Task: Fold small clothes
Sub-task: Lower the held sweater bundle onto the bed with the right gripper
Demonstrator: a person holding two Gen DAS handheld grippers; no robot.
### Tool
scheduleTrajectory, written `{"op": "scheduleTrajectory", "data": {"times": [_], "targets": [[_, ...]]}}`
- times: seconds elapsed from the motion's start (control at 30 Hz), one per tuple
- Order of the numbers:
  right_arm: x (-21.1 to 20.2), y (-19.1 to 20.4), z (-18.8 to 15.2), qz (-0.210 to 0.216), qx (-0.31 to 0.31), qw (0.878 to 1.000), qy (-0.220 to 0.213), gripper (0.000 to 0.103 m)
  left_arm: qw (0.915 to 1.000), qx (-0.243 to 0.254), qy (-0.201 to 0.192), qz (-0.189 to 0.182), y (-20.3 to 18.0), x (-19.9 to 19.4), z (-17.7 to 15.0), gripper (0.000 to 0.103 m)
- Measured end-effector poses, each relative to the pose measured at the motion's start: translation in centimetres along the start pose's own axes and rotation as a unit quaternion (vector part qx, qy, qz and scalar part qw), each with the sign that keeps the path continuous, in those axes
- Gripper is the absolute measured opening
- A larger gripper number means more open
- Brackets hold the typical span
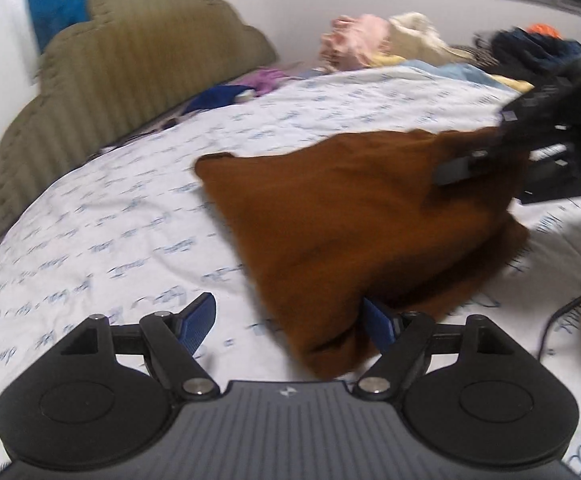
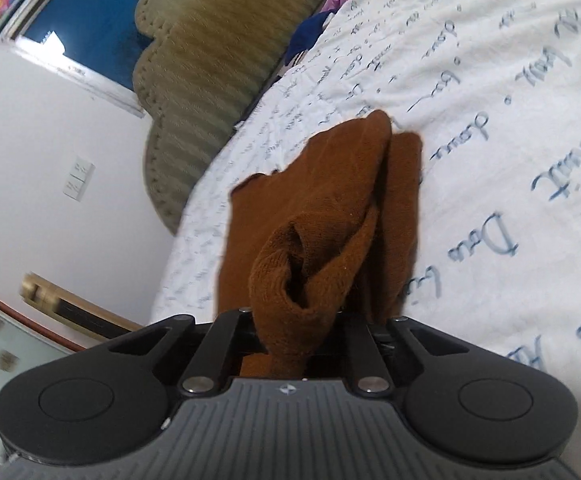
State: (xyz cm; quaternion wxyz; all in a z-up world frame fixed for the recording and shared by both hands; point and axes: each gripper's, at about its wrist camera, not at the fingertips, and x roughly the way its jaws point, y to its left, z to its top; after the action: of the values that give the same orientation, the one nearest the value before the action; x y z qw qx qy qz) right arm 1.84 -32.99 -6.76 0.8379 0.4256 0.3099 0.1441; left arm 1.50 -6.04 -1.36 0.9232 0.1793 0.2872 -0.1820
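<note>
I see a rust-brown knit garment (image 1: pixel 342 216) lying loosely doubled on the bed. One bunched end is lifted, its ribbed edge curled open.

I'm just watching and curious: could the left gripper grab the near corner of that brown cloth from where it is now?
Probably yes. The left gripper is open, and the brown cloth's near corner already lies against its right finger. Nothing blocks it; the right gripper holds the far edge.

I am working in a home bedroom: a bed (image 1: pixel 130 208) with script-printed white sheet, a padded olive headboard (image 1: pixel 130 60), clothes heaped (image 1: pixel 390 44) at the far side.
</note>
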Motion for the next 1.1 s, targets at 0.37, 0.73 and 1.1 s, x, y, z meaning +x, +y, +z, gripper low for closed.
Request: {"op": "scheduleTrajectory", "data": {"times": [0.37, 0.73, 1.1], "targets": [[-0.3, -0.8, -1.4, -0.038, -0.025, 0.999, 0.023, 0.02, 0.9881, -0.1, 0.035, -0.111, 6.0, -1.1, -2.2, 0.082], [-2.3, -1.0, -1.5, -0.037, -0.018, 0.999, -0.013, 0.03, 0.9872, -0.116, 0.067, -0.086, 3.2, 2.5, 1.7, 0.082], [-2.9, -0.5, 1.8, -0.057, -0.066, 0.996, -0.006, 0.086, 0.9493, -0.248, 0.088, -0.171, 9.6, 6.0, 2.4, 0.082]]}}
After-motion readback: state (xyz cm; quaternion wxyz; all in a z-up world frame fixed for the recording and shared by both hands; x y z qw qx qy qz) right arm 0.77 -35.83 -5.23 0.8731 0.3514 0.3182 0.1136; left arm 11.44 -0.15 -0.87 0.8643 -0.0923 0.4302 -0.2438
